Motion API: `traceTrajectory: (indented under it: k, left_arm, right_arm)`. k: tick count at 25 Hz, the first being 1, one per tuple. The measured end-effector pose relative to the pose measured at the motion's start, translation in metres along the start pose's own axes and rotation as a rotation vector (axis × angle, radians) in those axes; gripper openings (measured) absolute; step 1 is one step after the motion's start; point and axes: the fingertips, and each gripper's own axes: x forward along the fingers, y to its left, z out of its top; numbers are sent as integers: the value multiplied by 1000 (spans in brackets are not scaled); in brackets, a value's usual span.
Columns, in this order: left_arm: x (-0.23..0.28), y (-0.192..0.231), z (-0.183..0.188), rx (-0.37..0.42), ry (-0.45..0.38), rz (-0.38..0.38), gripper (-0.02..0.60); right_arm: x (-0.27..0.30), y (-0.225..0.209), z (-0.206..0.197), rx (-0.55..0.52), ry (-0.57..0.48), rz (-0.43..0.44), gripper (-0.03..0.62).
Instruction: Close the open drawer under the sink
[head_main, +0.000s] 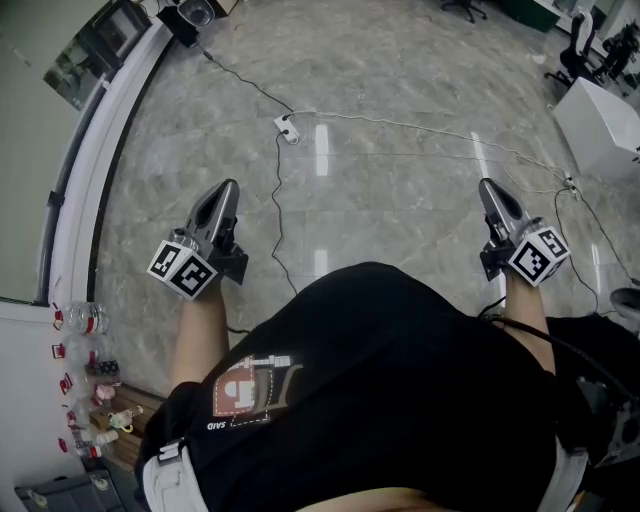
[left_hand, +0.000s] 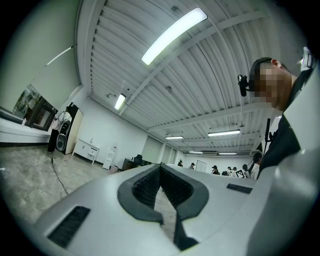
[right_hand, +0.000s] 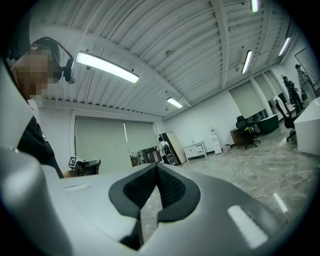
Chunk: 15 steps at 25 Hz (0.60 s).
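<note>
No drawer and no sink show in any view. In the head view my left gripper (head_main: 226, 188) is held out over the marble floor (head_main: 400, 190), its jaws together with nothing between them. My right gripper (head_main: 486, 186) is held out the same way at the right, also shut and empty. In the left gripper view the left gripper (left_hand: 160, 165) points level across a large room, its dark pads meeting at the tip. In the right gripper view the right gripper (right_hand: 156, 165) points up and level toward a window wall, pads meeting.
A power strip (head_main: 287, 128) with thin cables lies on the floor ahead. A white curved ledge (head_main: 95, 190) runs along the left, with bottles (head_main: 85, 318) on a shelf below it. A white cabinet (head_main: 600, 125) and office chairs stand far right. A speaker (left_hand: 61, 137) stands by the wall.
</note>
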Motion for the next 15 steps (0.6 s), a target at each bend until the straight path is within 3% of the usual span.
traceTrajectory:
  k: [15]
  left_arm:
    - [52,-70,-23,9,24,15,-9]
  right_arm:
    - [-56,-59,15,39,6,24,-9]
